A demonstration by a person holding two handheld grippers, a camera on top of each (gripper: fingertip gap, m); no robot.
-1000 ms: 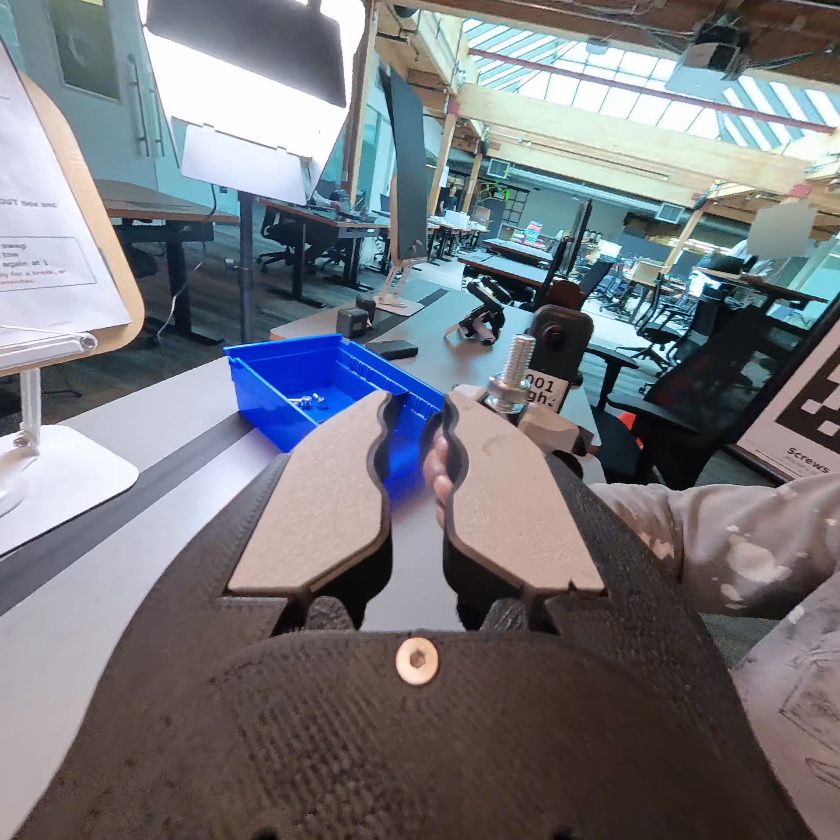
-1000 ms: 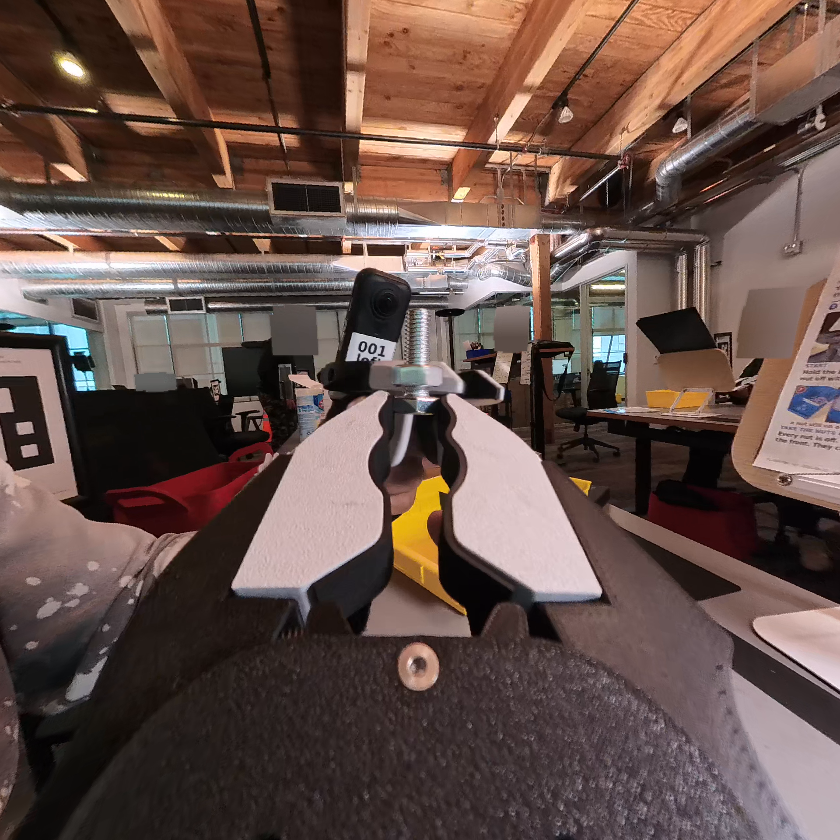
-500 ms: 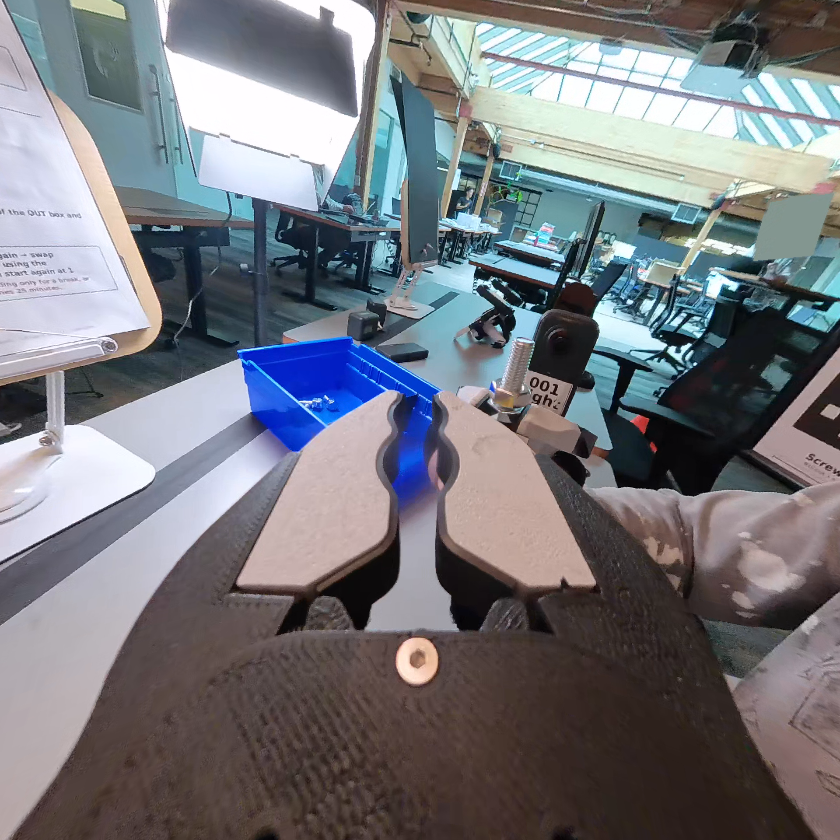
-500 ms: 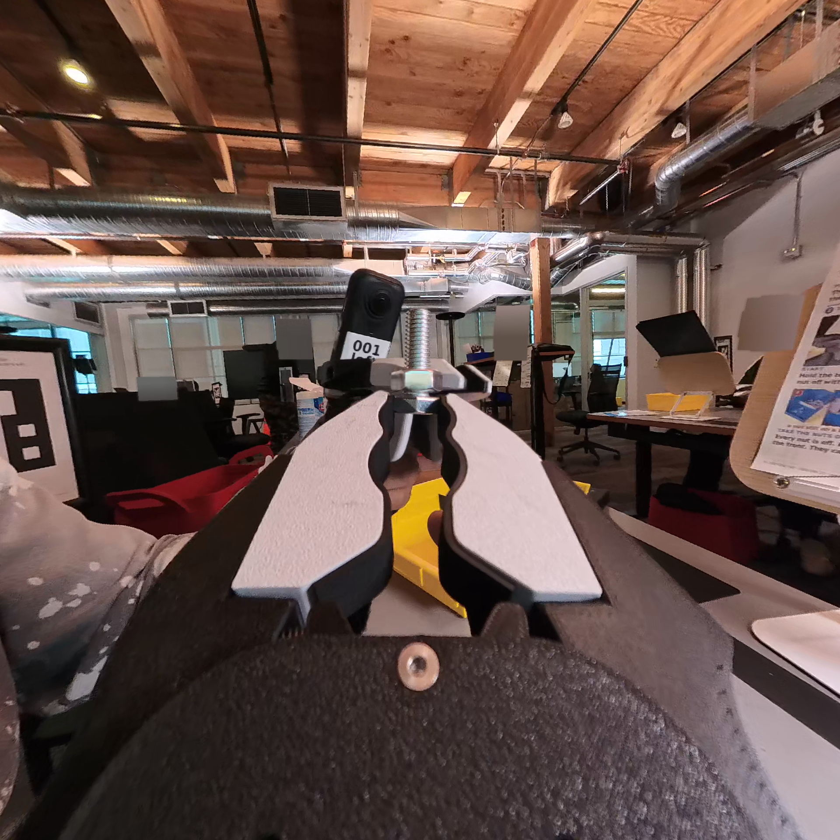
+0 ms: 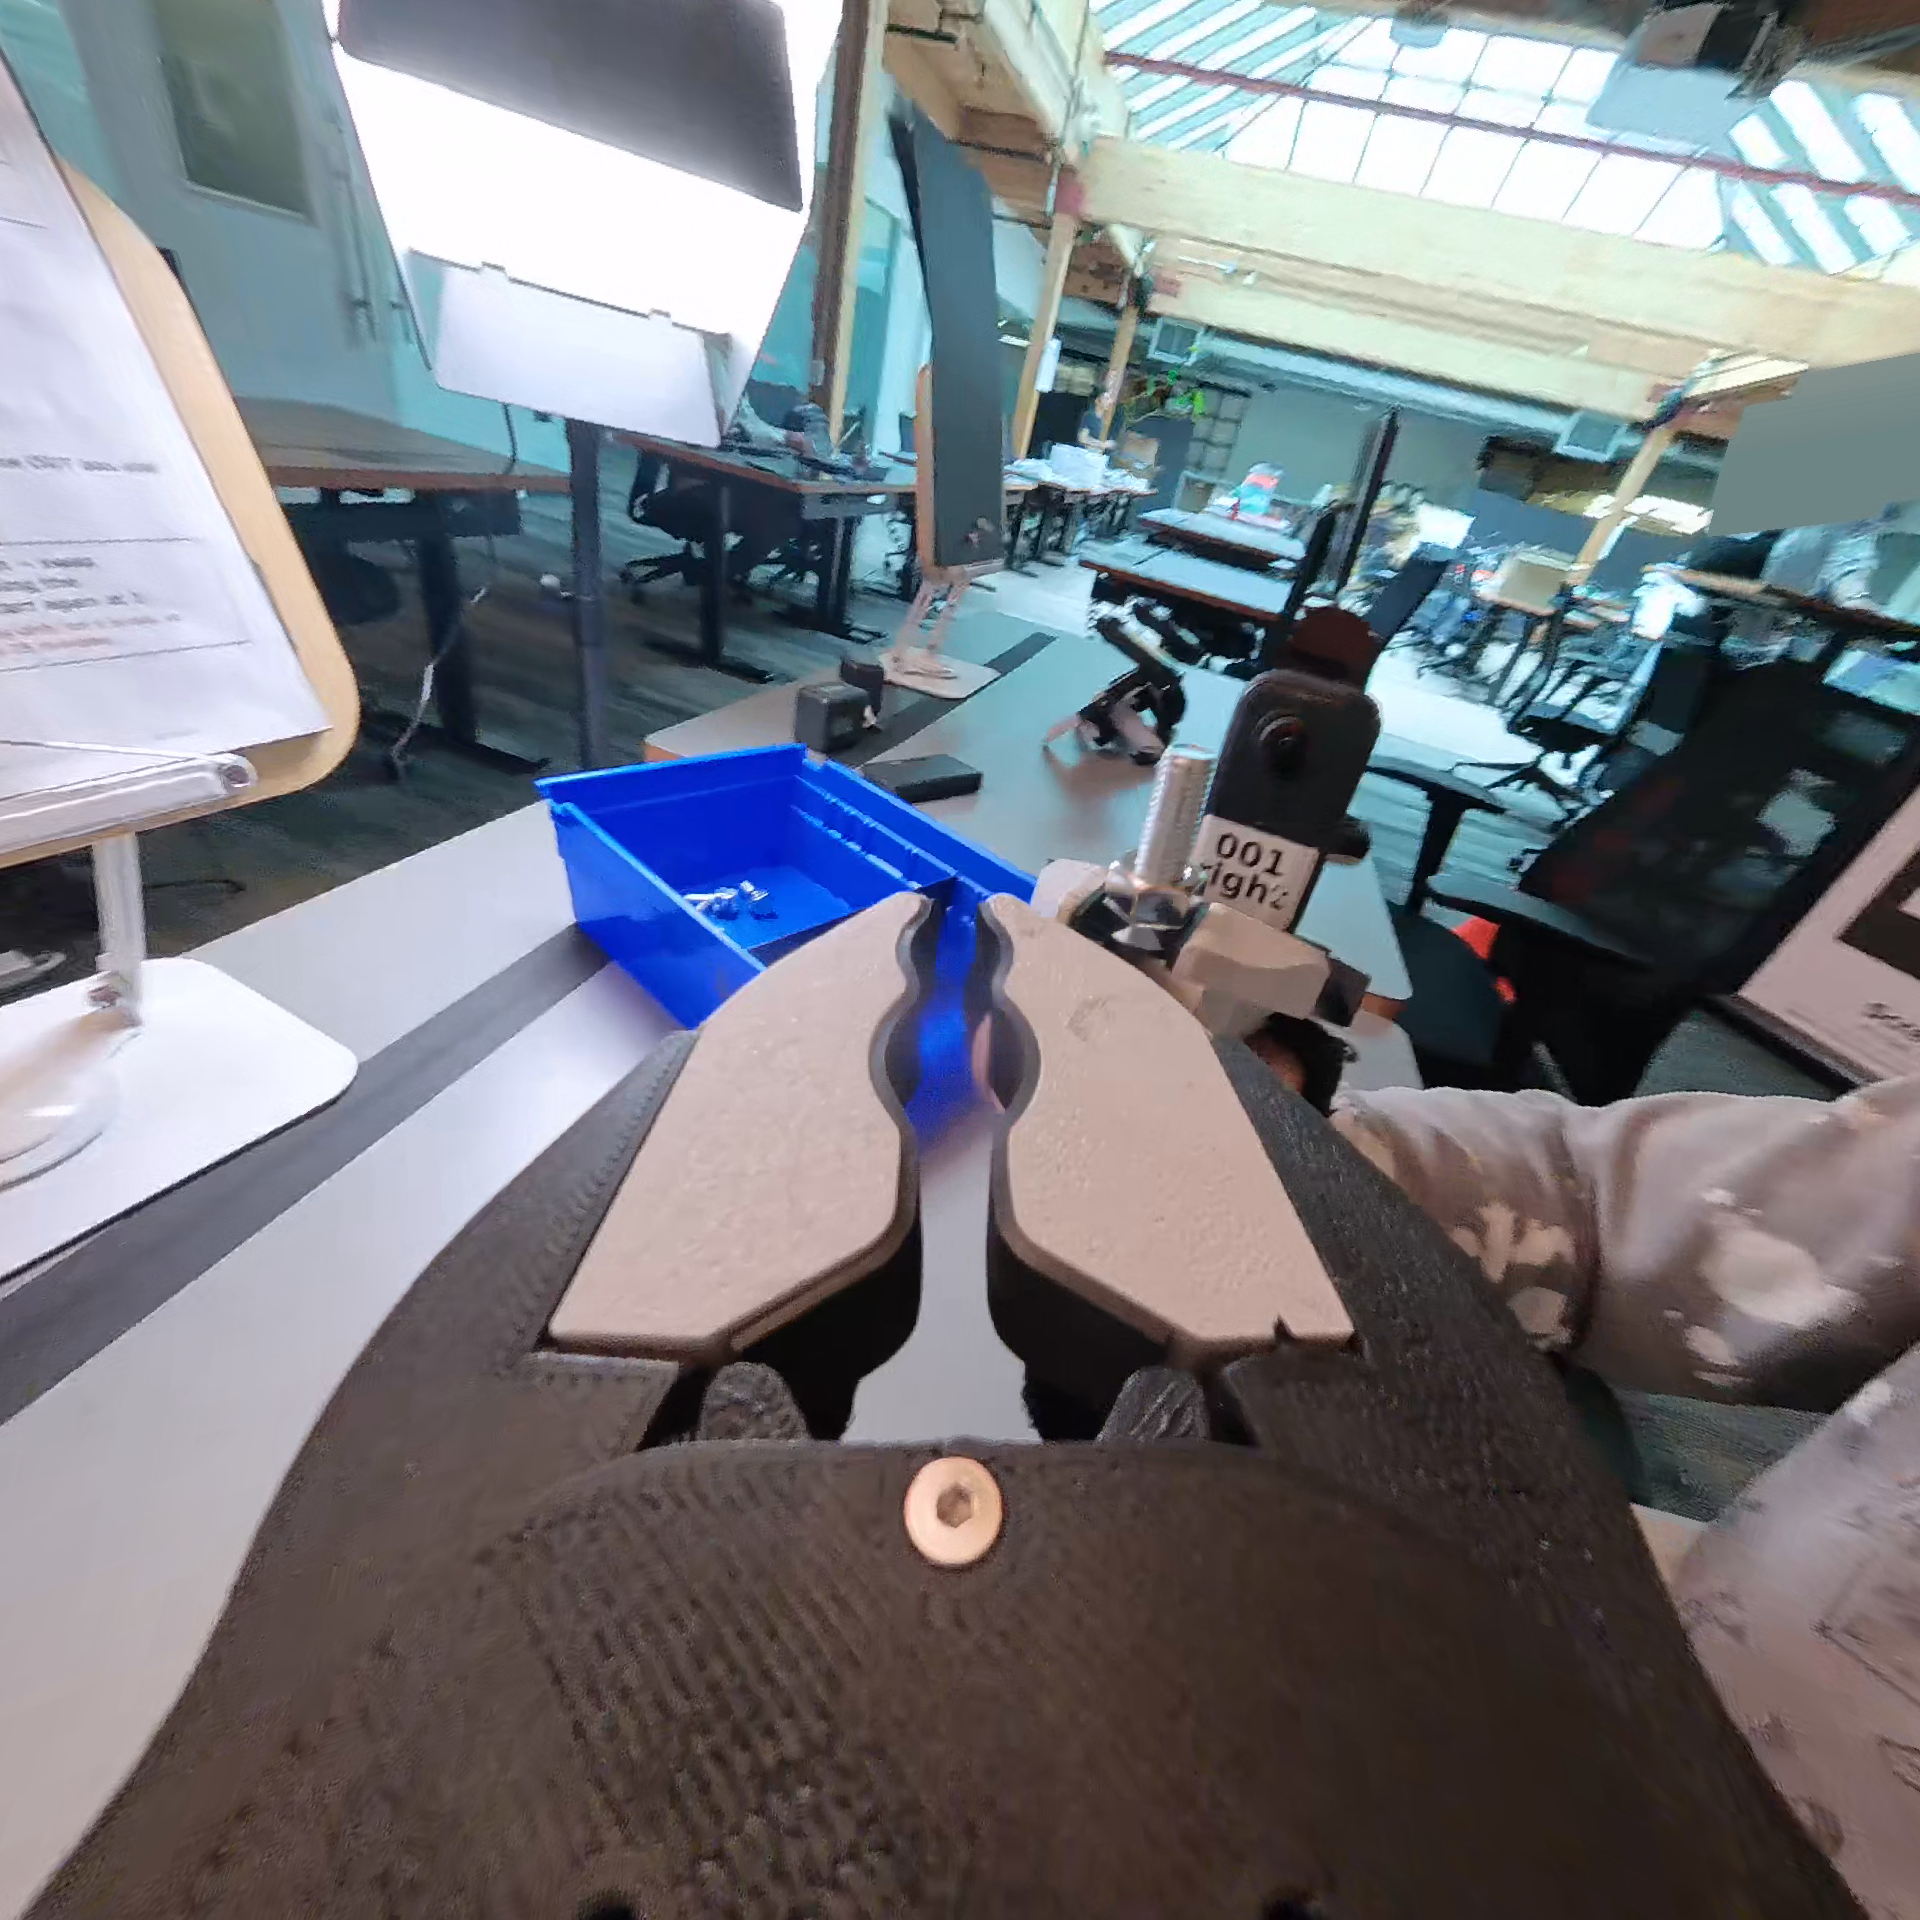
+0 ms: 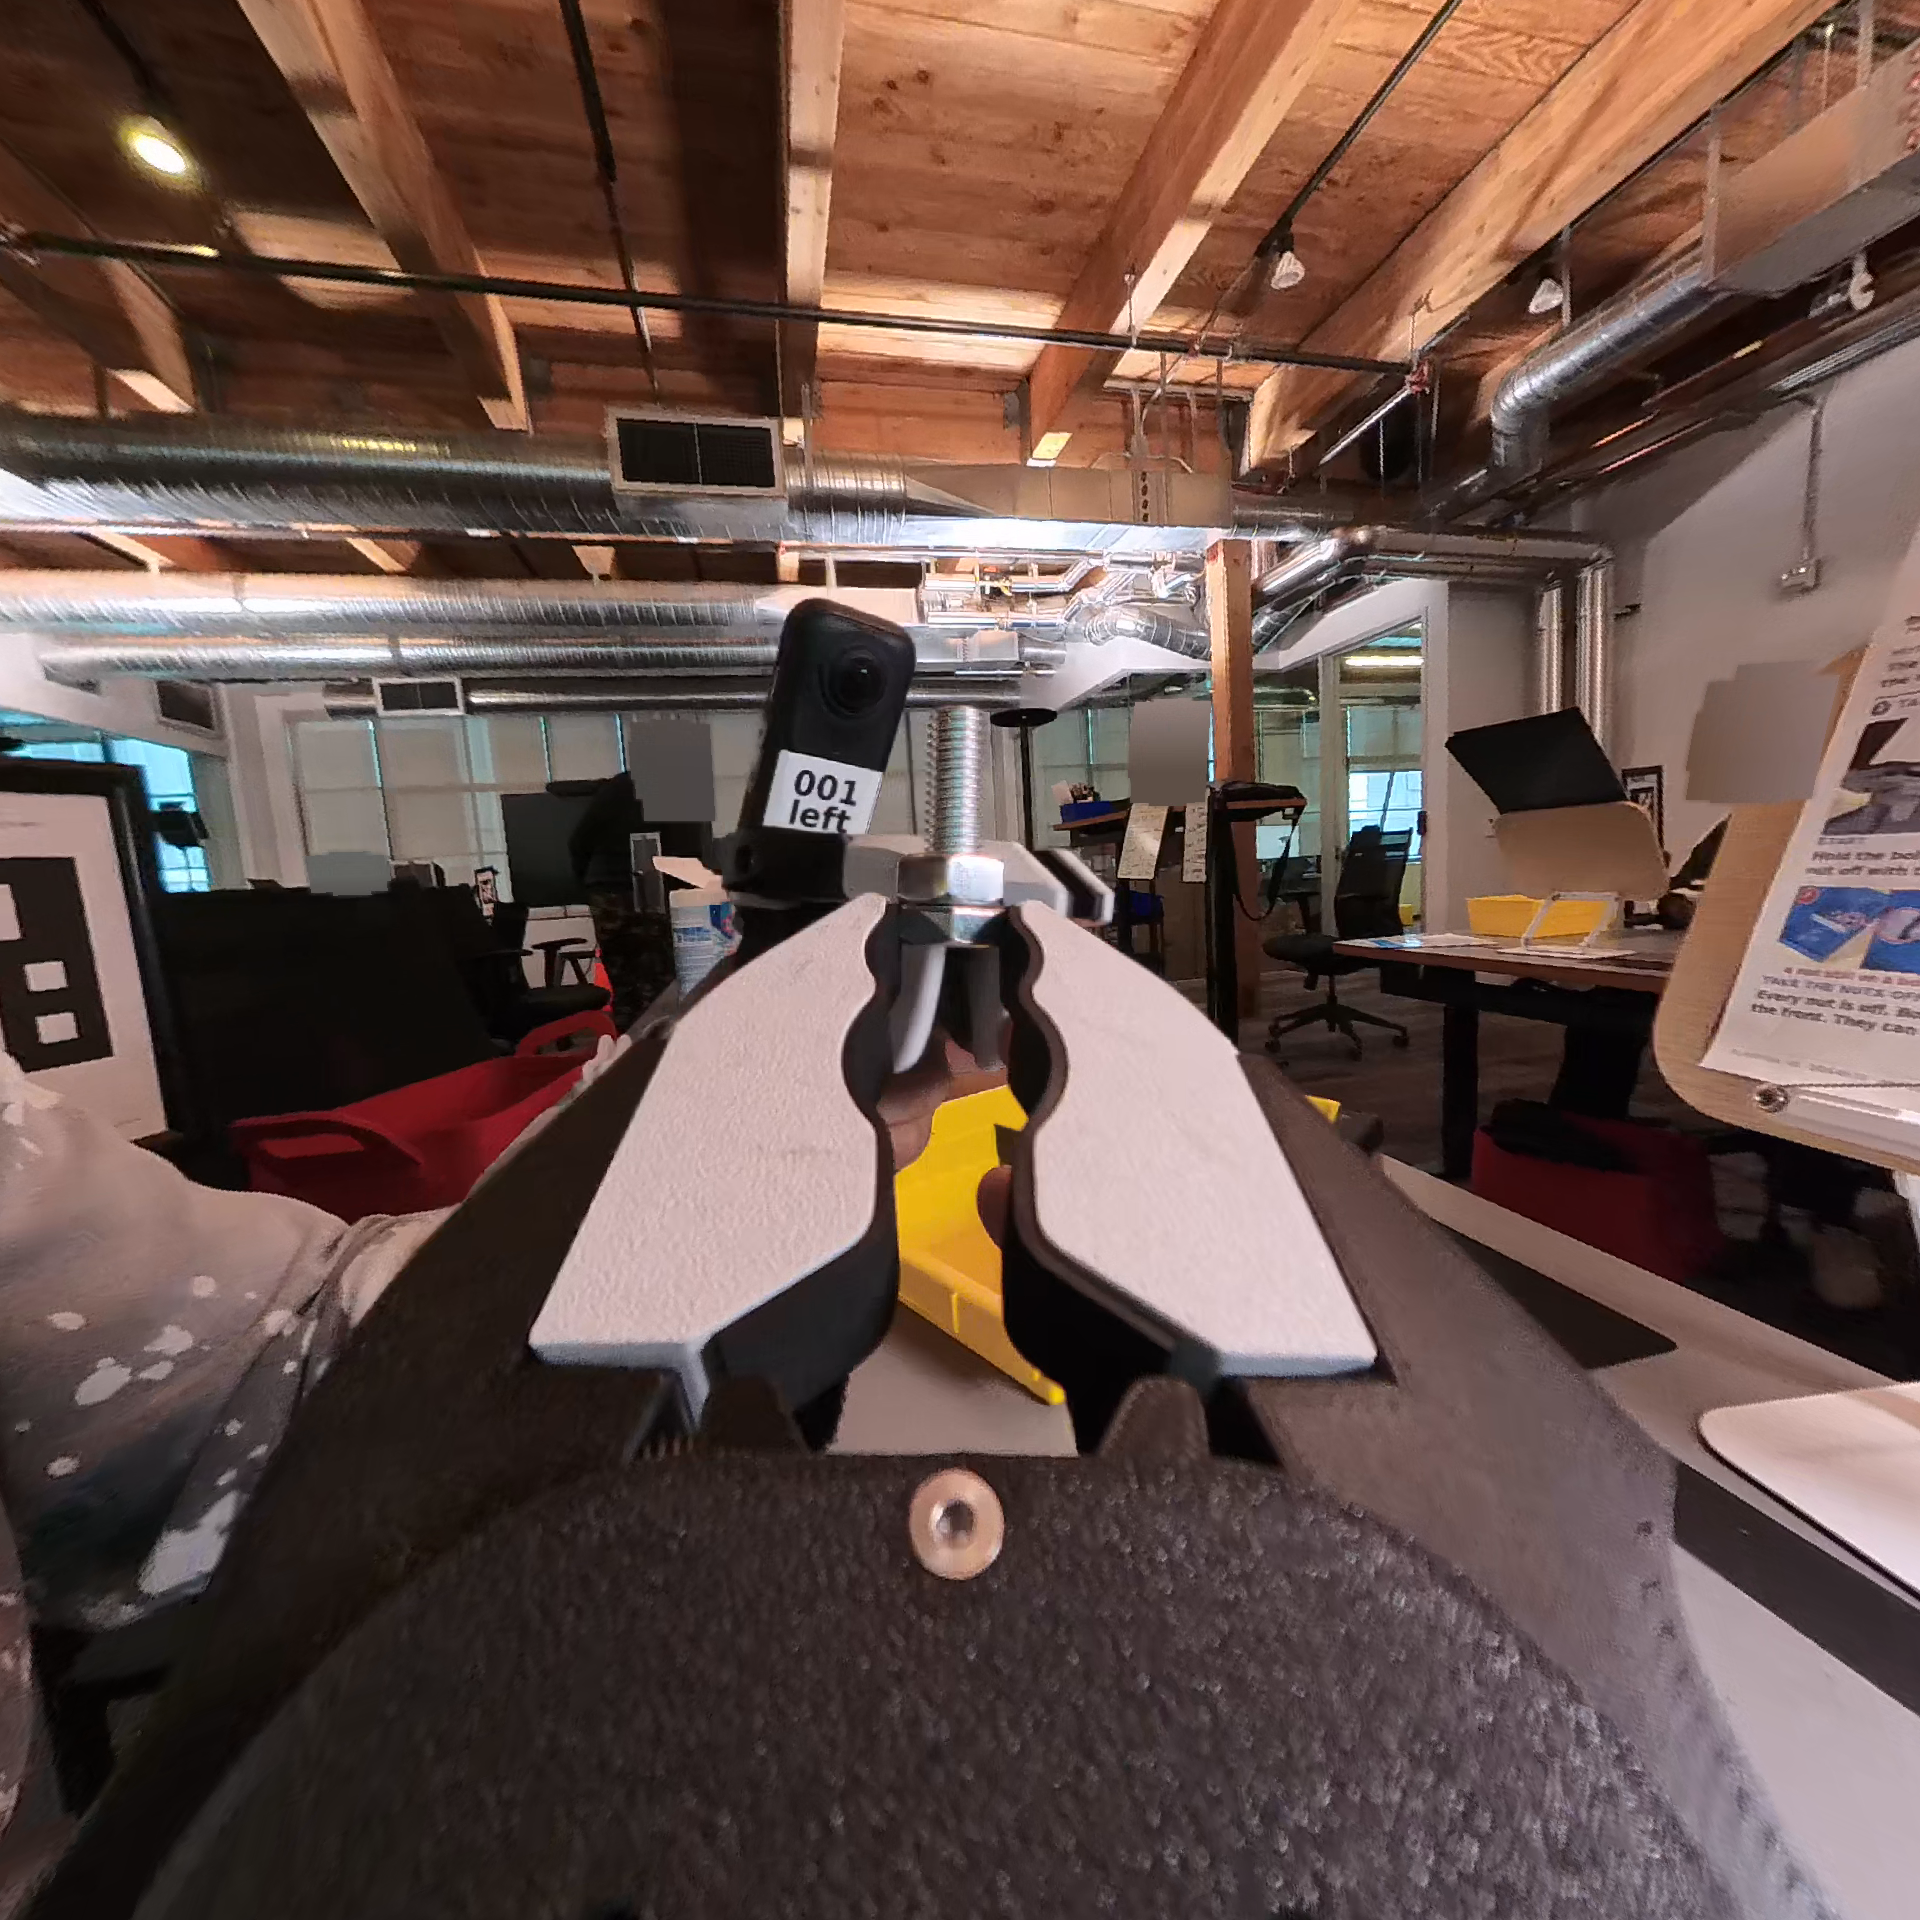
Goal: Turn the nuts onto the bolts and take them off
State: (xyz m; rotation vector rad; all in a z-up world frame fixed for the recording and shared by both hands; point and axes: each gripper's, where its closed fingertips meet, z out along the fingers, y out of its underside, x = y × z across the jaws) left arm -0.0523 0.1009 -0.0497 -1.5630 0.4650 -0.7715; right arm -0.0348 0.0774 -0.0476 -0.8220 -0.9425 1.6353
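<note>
R gripper [image 6: 951, 940] clamped on bolt [image 6: 958, 769] below nut [image 6: 951, 881], shank upright, held in air. L gripper [image 5: 951, 920] fingers nearly touching, empty, just beside nut. Steel: stiff, prob. light, slick threads (judgement only). Best taken by nut flats. Smooth grey table [image 5: 395, 935], blue bin [image 5: 644, 842] near, open office beyond.

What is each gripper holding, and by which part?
Right gripper clamps the upright bolt by its lower end, just under the nut. Left gripper holds nothing.
</note>
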